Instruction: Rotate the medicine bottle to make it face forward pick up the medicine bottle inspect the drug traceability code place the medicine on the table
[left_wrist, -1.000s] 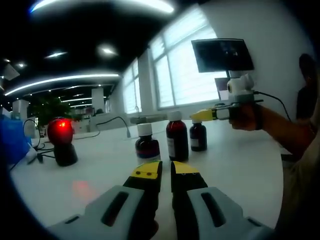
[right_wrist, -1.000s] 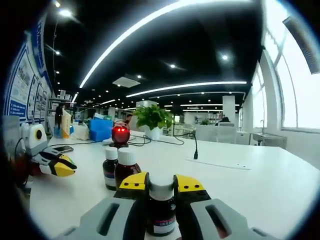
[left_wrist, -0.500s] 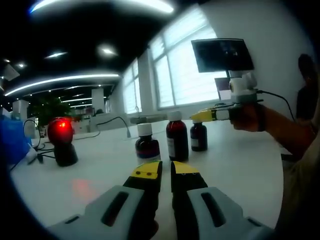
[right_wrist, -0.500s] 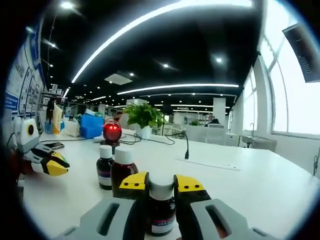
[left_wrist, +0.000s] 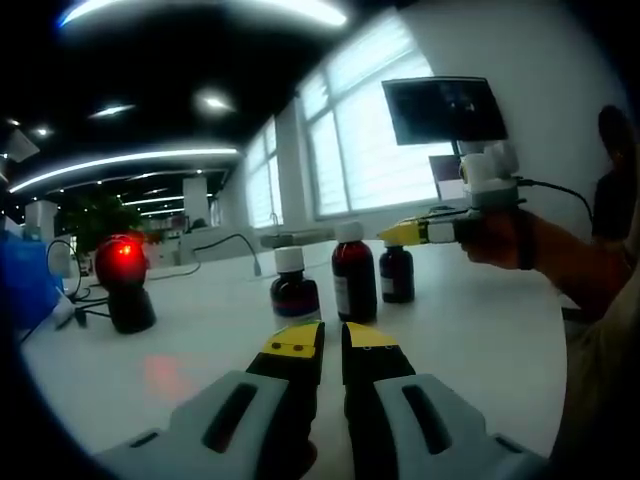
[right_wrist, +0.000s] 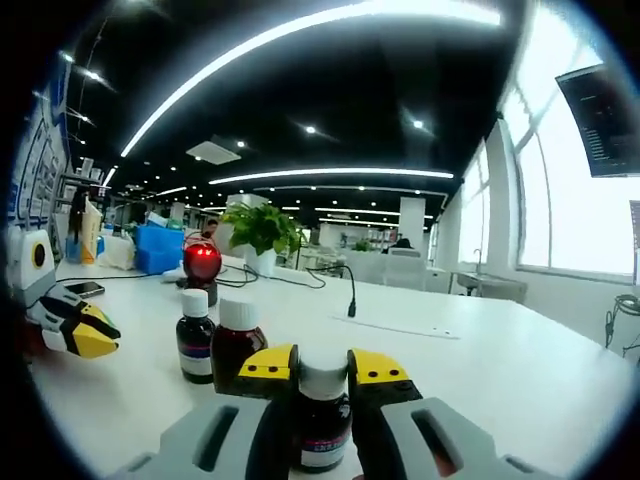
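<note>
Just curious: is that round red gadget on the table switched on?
On. The scanner glows red and throws a faint reddish patch onto the table in front of it.

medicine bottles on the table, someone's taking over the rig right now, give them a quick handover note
Right gripper: shut on one medicine bottle, fingers either side of its white cap.
Left gripper: shut, holding nothing, low over the white table.
Two other bottles stand side by side on the table; the red-lit scanner stands beyond them.
Done: bottle gripped.
Left: check its traceability code, likely at the scanner, then set it down.
</note>
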